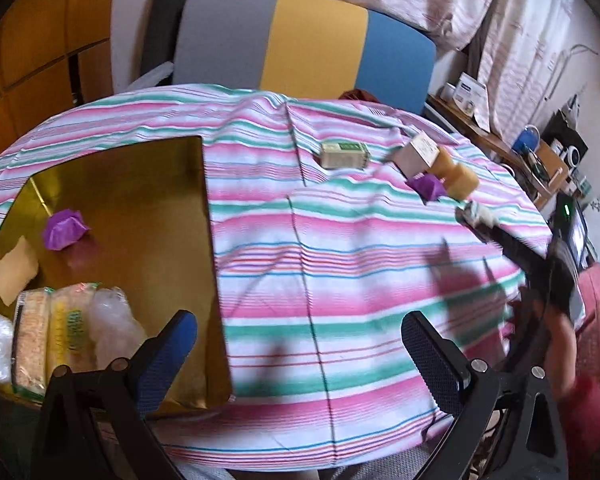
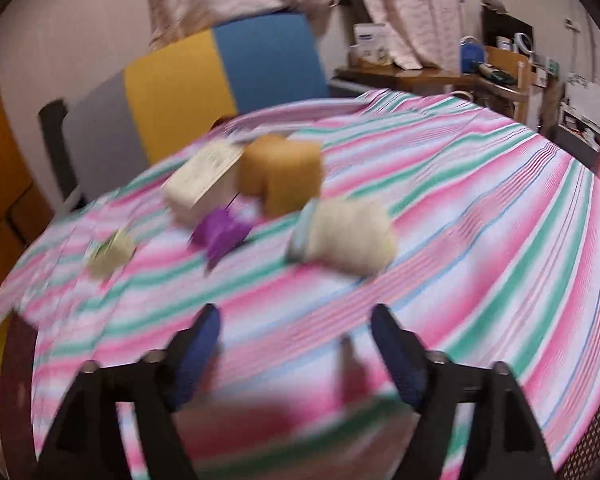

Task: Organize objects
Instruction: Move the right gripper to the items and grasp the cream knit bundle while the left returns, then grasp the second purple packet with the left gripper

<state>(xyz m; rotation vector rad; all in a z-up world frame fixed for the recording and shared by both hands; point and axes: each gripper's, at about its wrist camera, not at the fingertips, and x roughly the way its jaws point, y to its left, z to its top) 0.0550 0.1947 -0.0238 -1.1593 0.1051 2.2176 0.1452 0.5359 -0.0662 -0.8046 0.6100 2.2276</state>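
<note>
Beyond the right gripper [image 2: 296, 344] — jaws spread, nothing between — the cream packet [image 2: 346, 238] lies just ahead, slightly right, long axis crosswise; left gripper [image 1: 300, 354], also spread and empty, sits farther off by the gold tray [image 1: 172, 208].

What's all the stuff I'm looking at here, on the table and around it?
gold tray: one, shiny gold, left part of the table
purple wrapped pieces: two, one in the tray, one on the cloth
packets in tray: a row of several, pale and yellow, tray's near corner
green-labelled box: one, cream and green, middle of the cloth
white box: one, far right cluster
tan blocks: two, beside the white box
cream packet: one, blurred, nearest the right gripper
striped tablecloth: one, pink, green, white
chair: one, grey, yellow, blue, behind the table
left gripper: open, empty
right gripper: open, empty
</note>
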